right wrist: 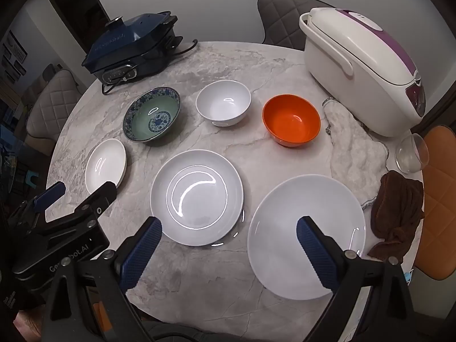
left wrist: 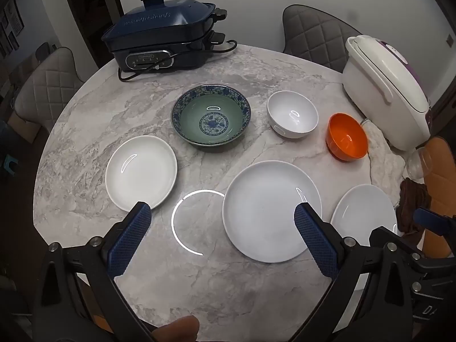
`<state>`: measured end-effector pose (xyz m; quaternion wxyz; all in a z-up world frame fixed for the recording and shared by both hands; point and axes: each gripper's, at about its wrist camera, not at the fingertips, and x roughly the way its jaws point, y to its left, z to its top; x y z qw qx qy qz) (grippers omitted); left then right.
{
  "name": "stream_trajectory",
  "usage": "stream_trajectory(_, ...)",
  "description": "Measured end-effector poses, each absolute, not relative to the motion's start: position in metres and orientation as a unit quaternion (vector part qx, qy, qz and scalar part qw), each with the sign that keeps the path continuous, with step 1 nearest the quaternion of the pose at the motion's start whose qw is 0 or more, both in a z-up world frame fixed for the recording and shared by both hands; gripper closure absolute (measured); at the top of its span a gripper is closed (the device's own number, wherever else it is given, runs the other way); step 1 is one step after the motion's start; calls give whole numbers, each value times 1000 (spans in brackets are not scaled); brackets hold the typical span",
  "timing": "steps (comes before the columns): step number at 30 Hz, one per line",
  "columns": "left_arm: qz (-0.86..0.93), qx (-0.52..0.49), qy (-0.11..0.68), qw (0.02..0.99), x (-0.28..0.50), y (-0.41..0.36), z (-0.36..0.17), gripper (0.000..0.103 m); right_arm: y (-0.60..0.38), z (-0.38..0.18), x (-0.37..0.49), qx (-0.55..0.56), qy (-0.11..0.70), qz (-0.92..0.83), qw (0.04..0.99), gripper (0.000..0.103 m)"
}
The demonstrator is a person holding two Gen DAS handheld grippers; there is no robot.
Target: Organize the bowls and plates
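Both grippers, left gripper and right gripper, hover with jaws spread wide and empty over white plates on the marble worktop.

Round marble table. Around the middle white plate: small plate left, large plate right, patterned bowl, white bowl, orange bowl behind; cooker, grill pot, cloths farther off.

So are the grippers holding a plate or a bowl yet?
No. The left gripper and the right gripper are both open and hold nothing.
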<state>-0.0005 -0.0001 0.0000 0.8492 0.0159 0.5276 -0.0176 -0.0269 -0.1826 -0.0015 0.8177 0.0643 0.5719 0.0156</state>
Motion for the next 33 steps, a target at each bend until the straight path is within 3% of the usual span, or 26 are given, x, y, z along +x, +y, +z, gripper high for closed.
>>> stream_trajectory(33,-17,15,538,843,2,0,-7,2,-183,-4,-25,64,574,15,816,5)
